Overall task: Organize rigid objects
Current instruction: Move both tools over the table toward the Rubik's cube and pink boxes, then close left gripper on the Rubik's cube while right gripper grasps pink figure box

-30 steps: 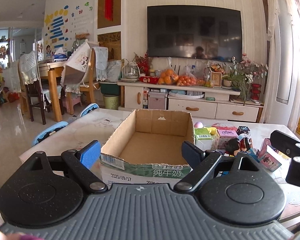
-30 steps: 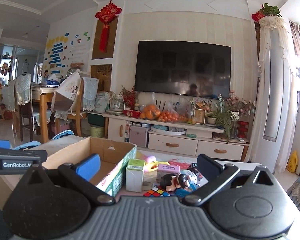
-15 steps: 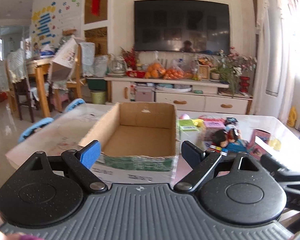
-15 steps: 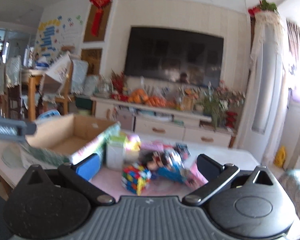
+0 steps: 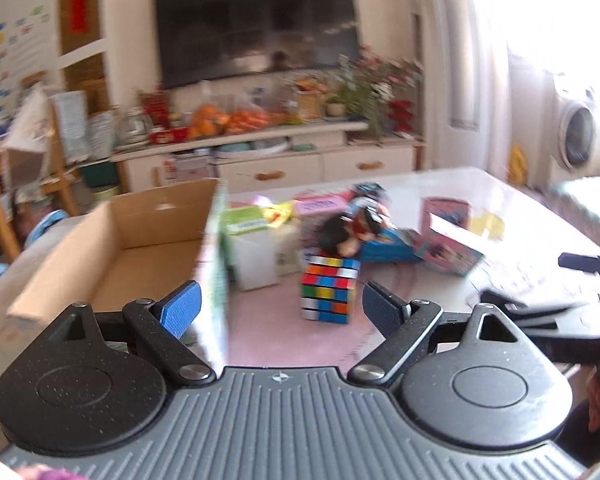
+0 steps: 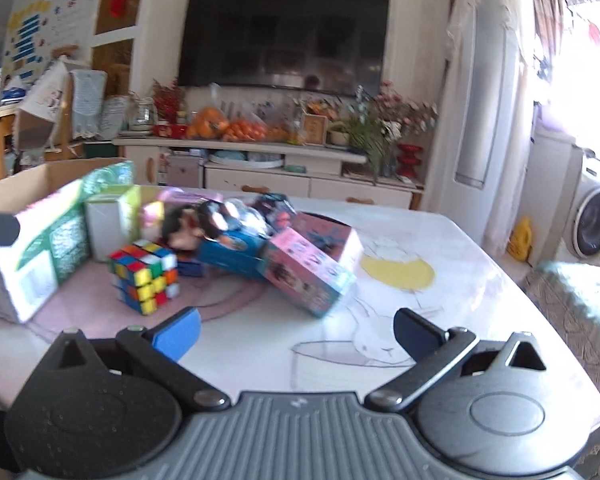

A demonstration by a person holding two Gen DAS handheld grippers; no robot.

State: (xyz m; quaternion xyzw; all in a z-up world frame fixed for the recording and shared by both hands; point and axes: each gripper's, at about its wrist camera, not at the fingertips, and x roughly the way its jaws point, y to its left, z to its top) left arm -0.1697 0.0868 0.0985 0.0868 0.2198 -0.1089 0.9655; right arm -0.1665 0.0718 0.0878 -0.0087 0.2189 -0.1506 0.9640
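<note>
Cardboard, plastic and printed card on a smooth worktop

The open box [image 5: 140, 236] is matt brown cardboard; the puzzle cube [image 6: 144, 276] is glossy coloured plastic; the pink carton [image 6: 308, 272] is shiny printed card; the worktop [image 6: 440, 320] looks smooth, pale, faintly glossy.

The left gripper [image 5: 280, 310] is held level with its jaws spread wide and nothing between them; the right gripper [image 6: 296, 330] is likewise held open and empty
</note>
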